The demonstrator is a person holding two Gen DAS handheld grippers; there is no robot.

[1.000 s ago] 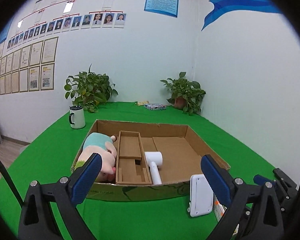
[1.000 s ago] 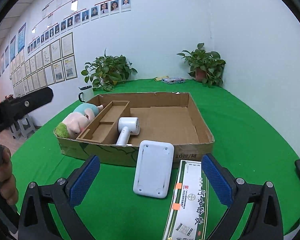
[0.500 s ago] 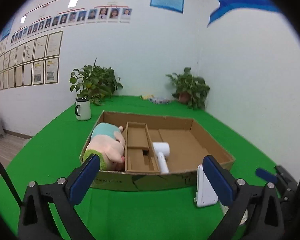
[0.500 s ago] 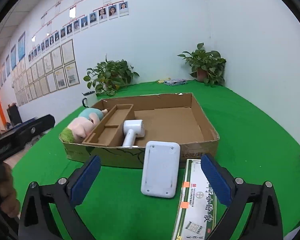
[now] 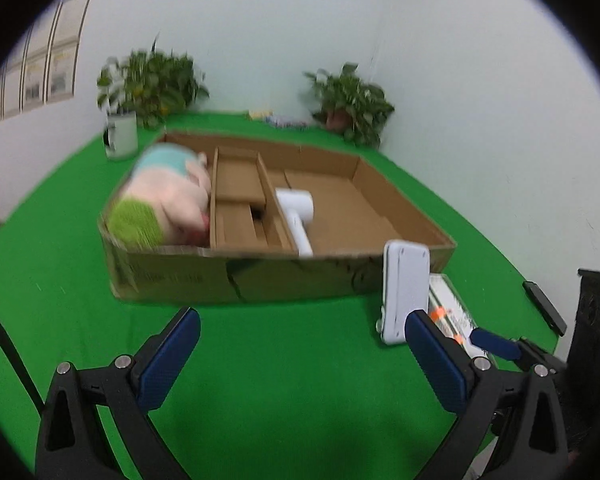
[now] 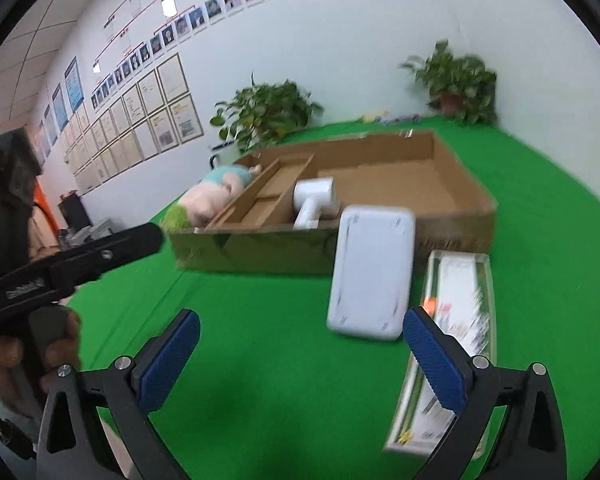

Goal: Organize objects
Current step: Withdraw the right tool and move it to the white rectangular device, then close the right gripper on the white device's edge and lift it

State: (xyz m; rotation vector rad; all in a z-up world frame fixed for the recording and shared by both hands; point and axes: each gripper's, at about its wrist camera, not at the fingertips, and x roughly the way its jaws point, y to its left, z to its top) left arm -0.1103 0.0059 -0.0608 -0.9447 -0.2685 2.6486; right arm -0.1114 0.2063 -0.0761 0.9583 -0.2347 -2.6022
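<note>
White flat device [image 6: 370, 276] lies on the green worktop [image 6: 260, 320] just ahead of your right claw [image 6: 300, 354], nearer its right finger, long axis running away toward the cardboard box [image 6: 452, 236]. Both claws, left [image 5: 302, 358] included, stand wide apart, holding and touching nothing.

Ahead of my jaws, the cardboard box [image 5: 236, 276], plush toy [image 5: 168, 200] and both plants are motion-blurred. Right of my right-hand jaws, print on the long carton [image 6: 452, 332] is unreadable; its near end is hidden.
</note>
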